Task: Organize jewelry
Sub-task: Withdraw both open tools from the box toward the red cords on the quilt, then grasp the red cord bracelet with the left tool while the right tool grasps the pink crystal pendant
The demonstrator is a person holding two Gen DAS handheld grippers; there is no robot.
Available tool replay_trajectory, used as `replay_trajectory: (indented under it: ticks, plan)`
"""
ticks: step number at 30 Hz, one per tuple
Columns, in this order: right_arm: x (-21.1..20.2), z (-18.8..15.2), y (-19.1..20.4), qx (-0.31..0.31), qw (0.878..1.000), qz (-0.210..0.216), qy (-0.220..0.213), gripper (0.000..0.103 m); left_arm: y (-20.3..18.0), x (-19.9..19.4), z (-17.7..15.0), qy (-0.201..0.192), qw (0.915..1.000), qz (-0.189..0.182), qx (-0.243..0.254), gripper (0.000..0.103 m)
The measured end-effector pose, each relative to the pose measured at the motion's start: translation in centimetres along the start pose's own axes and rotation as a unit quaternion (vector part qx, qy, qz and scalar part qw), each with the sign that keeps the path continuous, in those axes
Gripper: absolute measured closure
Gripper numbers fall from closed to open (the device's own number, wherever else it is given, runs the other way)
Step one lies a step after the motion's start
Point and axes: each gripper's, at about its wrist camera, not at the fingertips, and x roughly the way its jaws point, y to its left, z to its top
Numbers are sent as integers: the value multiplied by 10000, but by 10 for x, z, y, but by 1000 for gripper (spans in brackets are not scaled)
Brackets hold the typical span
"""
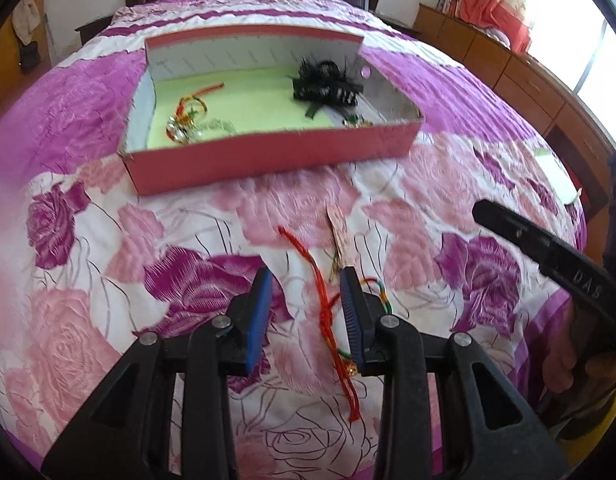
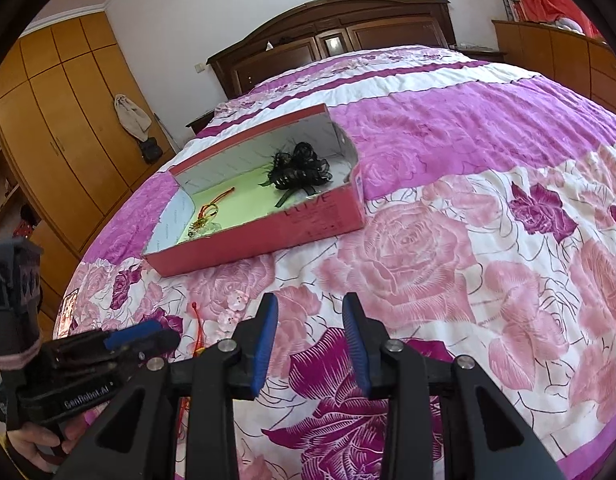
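A red thread bracelet [image 1: 331, 312] lies on the bed [image 1: 108, 280], on its rose-patterned cover, in front of the red box [image 1: 268, 156]. The left hand-held gripper [image 1: 306, 312] hangs above it, blue pads apart with the cord between them, nothing clamped. Inside the box rest another threaded piece [image 1: 188, 116] and a black ribbon bow [image 1: 327, 84]. The right hand-held gripper [image 2: 309, 344] hovers over bare cover, jaws apart and empty.
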Motion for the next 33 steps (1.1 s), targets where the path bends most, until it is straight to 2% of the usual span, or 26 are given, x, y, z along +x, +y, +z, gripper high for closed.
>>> replay_trajectory:
  ticks: [7, 12, 16, 20, 26, 33]
  plan:
    - [2, -2, -8, 109, 9999, 27, 20, 67, -6, 9, -7, 146, 9998, -126, 99, 77]
    - [4, -4, -11, 152, 9999, 64, 45, 67, -10, 17, -9, 278, 9994, -67, 170, 80]
    - [6, -5, -13, 191, 9998, 89, 66, 67, -11, 27, -13, 419, 9989, -2, 192, 89]
    - [8, -5, -15, 216, 9997, 104, 80, 67, -12, 30, -15, 460, 9987, -35, 229, 103]
    - [7, -5, -15, 196, 9997, 91, 70, 67, -10, 22, -14, 333, 9992, -130, 152, 103]
    - [7, -3, -12, 122, 9999, 85, 76, 67, 6, -1, -1, -79, 9999, -67, -82, 103]
